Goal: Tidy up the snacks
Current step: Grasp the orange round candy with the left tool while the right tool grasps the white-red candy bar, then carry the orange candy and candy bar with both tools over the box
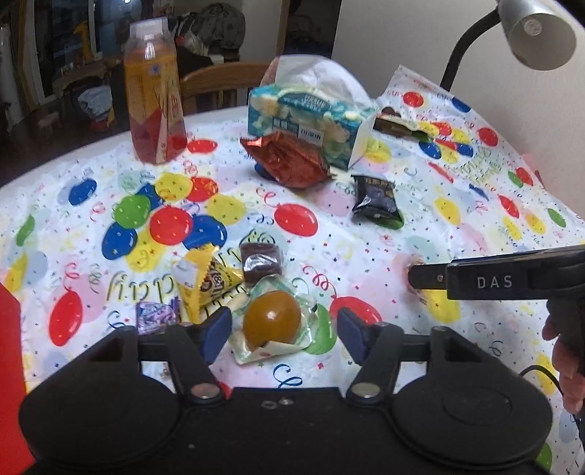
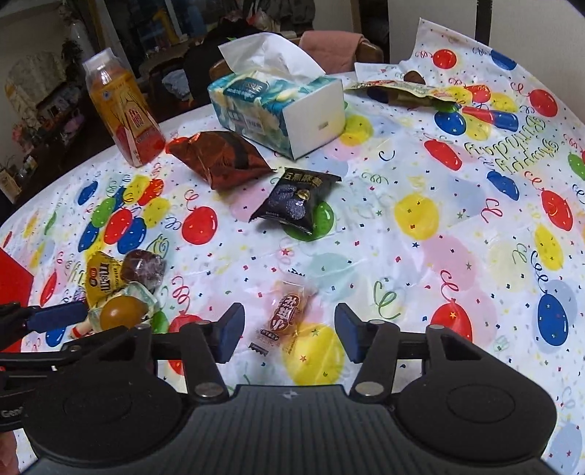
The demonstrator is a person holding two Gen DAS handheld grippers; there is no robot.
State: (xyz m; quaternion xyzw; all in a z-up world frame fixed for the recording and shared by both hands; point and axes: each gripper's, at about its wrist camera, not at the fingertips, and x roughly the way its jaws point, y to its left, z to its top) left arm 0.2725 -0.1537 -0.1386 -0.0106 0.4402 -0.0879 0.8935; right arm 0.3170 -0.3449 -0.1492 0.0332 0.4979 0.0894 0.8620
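Balloon-print tablecloth [image 1: 365, 255], wooden chair [image 1: 219, 78] behind, silver desk lamp [image 1: 537, 33], pale wall [image 1: 402, 36].

Pretty clearly someone's home, a dining room kind of spot. A round table wears a balloon-print "Happy Birthday" tablecloth [image 2: 475, 204], with a tissue box [image 2: 278, 106] and a juice bottle [image 2: 124, 109] at the far side. A wooden chair [image 1: 219, 82] is pushed in behind it, a desk lamp [image 1: 533, 33] leans in far right, and cluttered shelves [image 2: 47, 113] with laundry piles fill the far left.
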